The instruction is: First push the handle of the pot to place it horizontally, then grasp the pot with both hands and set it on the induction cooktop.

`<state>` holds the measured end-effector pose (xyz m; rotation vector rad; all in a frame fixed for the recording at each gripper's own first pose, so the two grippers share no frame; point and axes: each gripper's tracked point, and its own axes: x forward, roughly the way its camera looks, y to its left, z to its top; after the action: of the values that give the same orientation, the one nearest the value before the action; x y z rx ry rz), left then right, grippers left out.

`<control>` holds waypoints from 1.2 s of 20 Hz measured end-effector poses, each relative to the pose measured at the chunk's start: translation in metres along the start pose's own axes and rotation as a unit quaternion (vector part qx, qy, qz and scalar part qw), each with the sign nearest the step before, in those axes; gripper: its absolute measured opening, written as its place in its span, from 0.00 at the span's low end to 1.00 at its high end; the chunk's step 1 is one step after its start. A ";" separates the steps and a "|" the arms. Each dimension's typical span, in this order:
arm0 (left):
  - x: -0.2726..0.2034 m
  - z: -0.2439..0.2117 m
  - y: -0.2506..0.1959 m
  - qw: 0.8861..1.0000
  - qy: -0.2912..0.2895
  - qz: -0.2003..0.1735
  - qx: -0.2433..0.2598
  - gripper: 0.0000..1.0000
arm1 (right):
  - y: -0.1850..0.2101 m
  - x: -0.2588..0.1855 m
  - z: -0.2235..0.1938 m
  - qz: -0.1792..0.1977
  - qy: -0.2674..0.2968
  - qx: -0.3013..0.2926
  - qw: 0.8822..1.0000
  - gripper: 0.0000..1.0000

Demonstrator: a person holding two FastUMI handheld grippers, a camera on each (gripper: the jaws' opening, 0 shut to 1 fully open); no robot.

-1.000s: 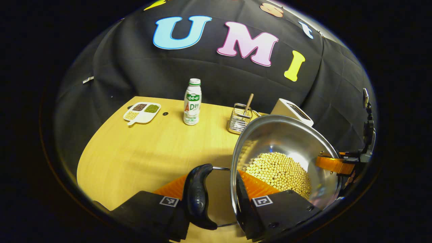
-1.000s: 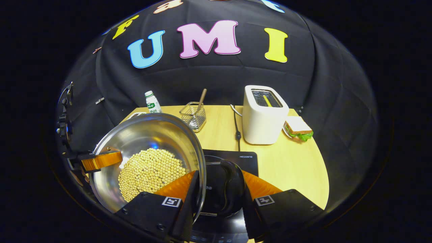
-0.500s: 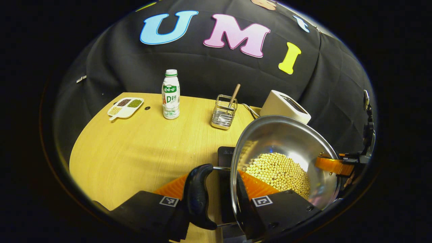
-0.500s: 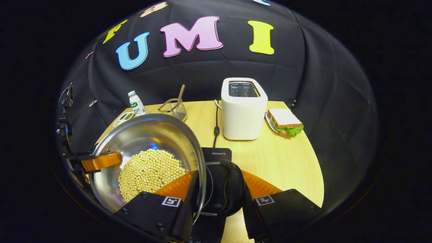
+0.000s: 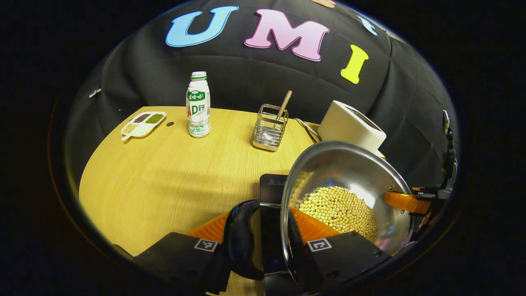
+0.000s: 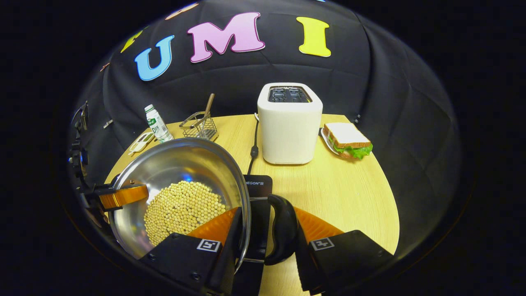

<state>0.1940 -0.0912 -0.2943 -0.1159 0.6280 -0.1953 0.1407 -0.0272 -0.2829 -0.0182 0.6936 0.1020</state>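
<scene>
Left gripper: black bodies with orange ribbed fingers, reaching forward; the fingers are straddling the pot's rim and black side handle, closing on them from either side. Also appearing at the far side of the pot in the right gripper view.

Right gripper: same build, orange fingers pressing in around the opposite rim and black handle. Its orange finger is showing across the pot in the left gripper view.
</scene>
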 end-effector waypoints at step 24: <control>-0.130 0.059 0.012 0.995 -0.095 0.040 -0.006 0.95 | 0.008 -0.105 0.061 -0.053 -0.125 0.002 0.991 1.00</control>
<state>0.1278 -0.0488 -0.1743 -0.1187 0.4424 -0.1008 0.0987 -0.0254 -0.1684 -0.0383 0.4415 0.0009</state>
